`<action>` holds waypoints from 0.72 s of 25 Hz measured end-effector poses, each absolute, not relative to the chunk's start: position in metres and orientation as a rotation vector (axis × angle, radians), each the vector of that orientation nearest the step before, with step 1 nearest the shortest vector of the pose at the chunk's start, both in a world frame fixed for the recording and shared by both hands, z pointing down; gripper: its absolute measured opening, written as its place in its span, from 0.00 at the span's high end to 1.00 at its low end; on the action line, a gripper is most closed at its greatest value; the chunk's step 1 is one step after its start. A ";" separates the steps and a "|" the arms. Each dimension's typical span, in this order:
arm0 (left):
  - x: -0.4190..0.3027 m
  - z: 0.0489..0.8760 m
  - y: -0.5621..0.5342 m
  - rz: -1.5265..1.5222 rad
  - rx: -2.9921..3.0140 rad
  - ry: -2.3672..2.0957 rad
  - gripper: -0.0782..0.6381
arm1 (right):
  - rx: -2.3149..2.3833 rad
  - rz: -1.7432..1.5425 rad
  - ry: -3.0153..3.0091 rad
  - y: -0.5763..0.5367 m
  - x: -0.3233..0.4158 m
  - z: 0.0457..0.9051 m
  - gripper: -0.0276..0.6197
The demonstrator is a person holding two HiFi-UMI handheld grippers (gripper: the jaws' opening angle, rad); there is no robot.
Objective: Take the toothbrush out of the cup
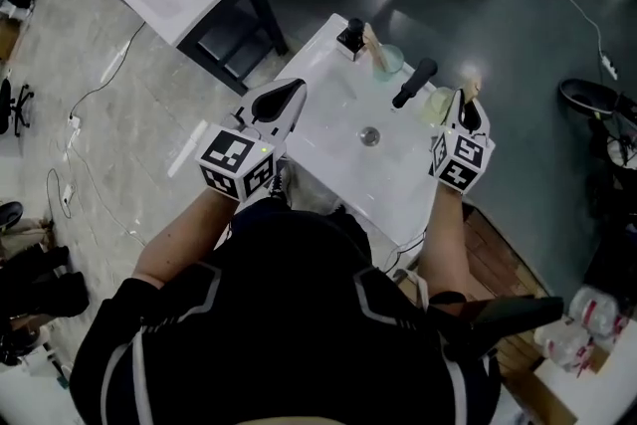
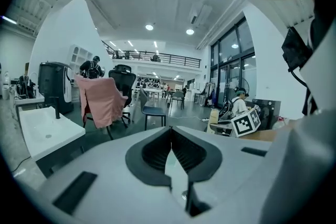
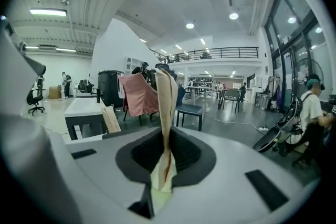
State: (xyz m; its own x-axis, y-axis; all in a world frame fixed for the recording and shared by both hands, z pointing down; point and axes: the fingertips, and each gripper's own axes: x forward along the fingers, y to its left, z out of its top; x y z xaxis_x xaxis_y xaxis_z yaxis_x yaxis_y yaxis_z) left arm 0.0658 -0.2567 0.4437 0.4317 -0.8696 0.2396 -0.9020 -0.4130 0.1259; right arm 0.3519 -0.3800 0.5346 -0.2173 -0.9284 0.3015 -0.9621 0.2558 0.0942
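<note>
A pale tan toothbrush [image 3: 167,113], flat and twisted where it is gripped, is standing upright in the right gripper [image 3: 164,162], whose jaws are pinching it. It is sitting just beside the pale cup [image 1: 436,105] on the white washbasin [image 1: 338,129]. The left gripper [image 1: 282,100], jaws pressed together on nothing, is hovering over the basin's left edge. Both forearms are reaching forward.
</note>
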 end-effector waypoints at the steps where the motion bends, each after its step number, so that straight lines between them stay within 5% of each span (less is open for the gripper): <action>1: 0.067 0.442 -0.259 0.195 2.467 -1.527 0.88 | 1.761 0.159 -2.236 -0.376 0.353 0.527 0.90; 18: 0.054 0.435 -0.303 0.108 2.596 -1.353 0.88 | 1.988 0.098 -2.223 -0.313 0.340 0.423 0.91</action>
State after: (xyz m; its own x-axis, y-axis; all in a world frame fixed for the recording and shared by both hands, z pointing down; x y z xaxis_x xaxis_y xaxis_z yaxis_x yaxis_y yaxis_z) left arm 0.0542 -0.3033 0.4347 0.5754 -0.8017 0.1619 -0.8172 -0.5558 0.1527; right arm 0.3400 -0.3130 0.4234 -0.1054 -0.9814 0.1604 -0.9917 0.1157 0.0561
